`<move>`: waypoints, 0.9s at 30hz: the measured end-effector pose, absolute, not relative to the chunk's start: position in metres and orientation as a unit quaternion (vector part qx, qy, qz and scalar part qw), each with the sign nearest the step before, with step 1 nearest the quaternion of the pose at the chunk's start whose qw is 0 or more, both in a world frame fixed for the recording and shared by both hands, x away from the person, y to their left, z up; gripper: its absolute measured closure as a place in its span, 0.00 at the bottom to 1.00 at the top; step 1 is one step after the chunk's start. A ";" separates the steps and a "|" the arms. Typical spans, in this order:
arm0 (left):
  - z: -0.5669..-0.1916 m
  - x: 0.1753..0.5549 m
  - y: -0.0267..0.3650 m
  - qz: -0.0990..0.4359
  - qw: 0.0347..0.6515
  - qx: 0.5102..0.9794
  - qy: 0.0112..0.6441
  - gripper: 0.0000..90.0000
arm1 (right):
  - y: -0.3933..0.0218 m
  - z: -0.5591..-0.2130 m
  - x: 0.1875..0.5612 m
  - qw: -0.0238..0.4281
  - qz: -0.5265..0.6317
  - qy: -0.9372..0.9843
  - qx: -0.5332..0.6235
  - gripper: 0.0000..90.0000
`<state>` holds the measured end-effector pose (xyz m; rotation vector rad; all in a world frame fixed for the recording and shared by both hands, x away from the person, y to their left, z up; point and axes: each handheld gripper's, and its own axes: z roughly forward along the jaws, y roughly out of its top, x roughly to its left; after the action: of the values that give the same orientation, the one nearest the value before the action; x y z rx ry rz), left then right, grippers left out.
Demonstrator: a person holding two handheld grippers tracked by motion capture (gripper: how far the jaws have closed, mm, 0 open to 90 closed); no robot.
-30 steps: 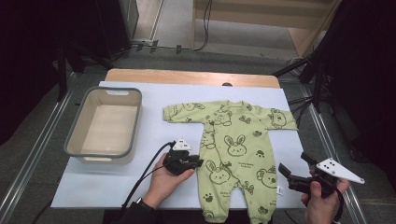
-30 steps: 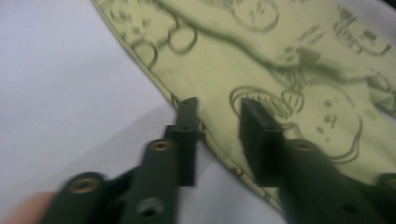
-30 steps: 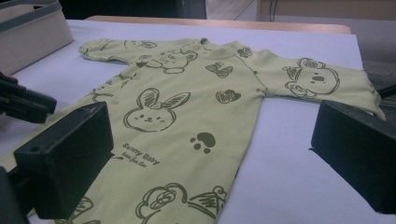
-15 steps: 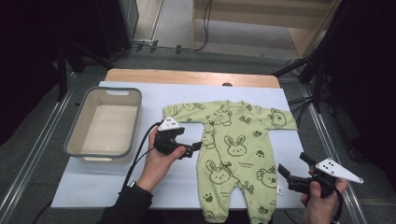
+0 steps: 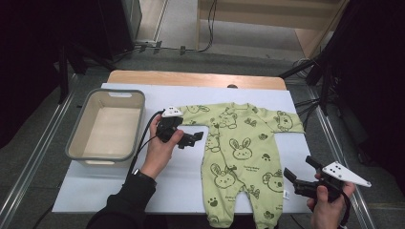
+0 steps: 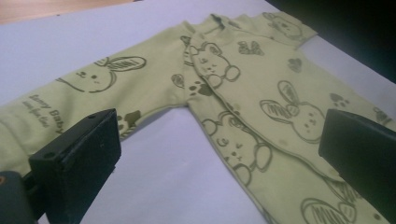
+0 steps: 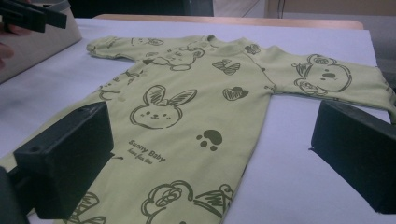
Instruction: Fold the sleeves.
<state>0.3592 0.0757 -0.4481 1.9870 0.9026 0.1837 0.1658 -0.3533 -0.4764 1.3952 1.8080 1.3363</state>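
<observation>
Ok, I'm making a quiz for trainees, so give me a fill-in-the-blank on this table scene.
1. The pale green baby romper printed with dark animals lies ____ on the white sheet.
2. The beige plastic tub is ____ inside.
3. The left gripper has its jaws ____.
4. The right gripper holds ____.

Missing words: flat; empty; open; nothing

In the right gripper view the right gripper (image 7: 210, 158) has its two black jaws standing wide apart at the bottom corners, with nothing between the pads. Beyond them a pale green baby romper (image 7: 187, 107) lies flat on the white surface (image 7: 299, 186), printed with rabbits, bears, paws and hearts, both sleeves spread out. At the top left, the left gripper (image 7: 32, 14) hangs above a beige bin (image 7: 32, 44).
</observation>
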 end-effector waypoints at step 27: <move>-0.477 0.441 0.079 0.121 0.368 0.796 0.465 0.34 | -0.351 -0.483 0.169 0.233 0.487 0.669 0.510 0.00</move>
<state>0.4407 0.0790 -0.4770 2.0427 1.1949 0.3111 0.1688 -0.3509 -0.4826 1.4010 1.8386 1.3384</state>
